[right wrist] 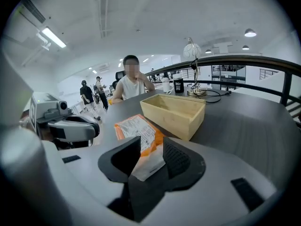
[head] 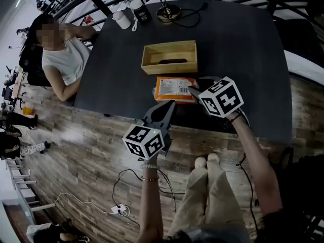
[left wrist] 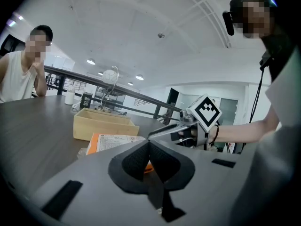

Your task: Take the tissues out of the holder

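Observation:
An empty wooden holder [head: 169, 57] [right wrist: 174, 109] [left wrist: 103, 124] stands on the dark table [head: 233, 49]. Just in front of it, flat on the table, lies an orange tissue pack [head: 174, 88] [left wrist: 113, 141] [right wrist: 138, 128]. My right gripper [head: 195, 92] [right wrist: 150, 142] is at the pack's right end. Its jaws stand apart with the pack's white end loose between them. The left gripper [head: 169, 106] [left wrist: 149, 143] hovers over the table's near edge, pointing at the pack, its tips touching and holding nothing. It shows at the left of the right gripper view [right wrist: 66, 126].
A person [head: 61, 59] sits at the table's left side with an elbow on it. A white jug [head: 121, 19], a black cup [head: 142, 14] and a lamp base [head: 168, 14] with its cable stand at the far end. A cable lies on the wooden floor [head: 126, 181].

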Demonstrator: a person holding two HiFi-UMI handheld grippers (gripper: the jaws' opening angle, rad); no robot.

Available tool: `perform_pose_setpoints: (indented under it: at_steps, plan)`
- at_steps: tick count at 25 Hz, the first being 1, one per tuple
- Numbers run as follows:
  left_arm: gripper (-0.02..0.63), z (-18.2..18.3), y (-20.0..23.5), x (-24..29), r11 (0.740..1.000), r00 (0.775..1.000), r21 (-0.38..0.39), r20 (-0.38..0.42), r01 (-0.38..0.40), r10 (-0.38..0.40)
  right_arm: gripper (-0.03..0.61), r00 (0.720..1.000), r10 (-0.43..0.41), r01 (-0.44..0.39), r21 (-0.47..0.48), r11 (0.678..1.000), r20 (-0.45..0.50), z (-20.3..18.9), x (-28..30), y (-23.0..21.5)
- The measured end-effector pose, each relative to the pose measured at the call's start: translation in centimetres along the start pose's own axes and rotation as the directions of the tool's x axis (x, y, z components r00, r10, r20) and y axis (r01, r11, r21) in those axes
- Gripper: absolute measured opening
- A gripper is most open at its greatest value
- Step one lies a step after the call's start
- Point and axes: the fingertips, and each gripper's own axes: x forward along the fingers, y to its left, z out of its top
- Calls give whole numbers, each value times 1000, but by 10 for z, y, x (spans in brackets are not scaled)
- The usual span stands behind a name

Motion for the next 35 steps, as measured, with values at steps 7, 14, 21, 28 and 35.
perform_pose_setpoints:
  at_steps: [7,14,21,28,35]
  plan:
    - [8,18,-24,-11,1000,999,12,49,14,-14,132,987,78,-94,106,990,141,18,-37,25]
    - [8,47,-57,-33,998,993,45,107,39,-44,37,968,84,-101,57,993,237,42,-81,56]
    - [8,69,-94,-51,990,987,122,134,72,-89,12,942,104,-115,15,993,318,57,-122,81]
    - [8,84,-111,-65,977,979,190,159,94,-125,12,915,117,-118,-21,993,385,65,-147,98]
    - [8,92,-128,-76,968,972,227,182,104,-147,12,873,144,-130,-63,990,466,76,-173,117]
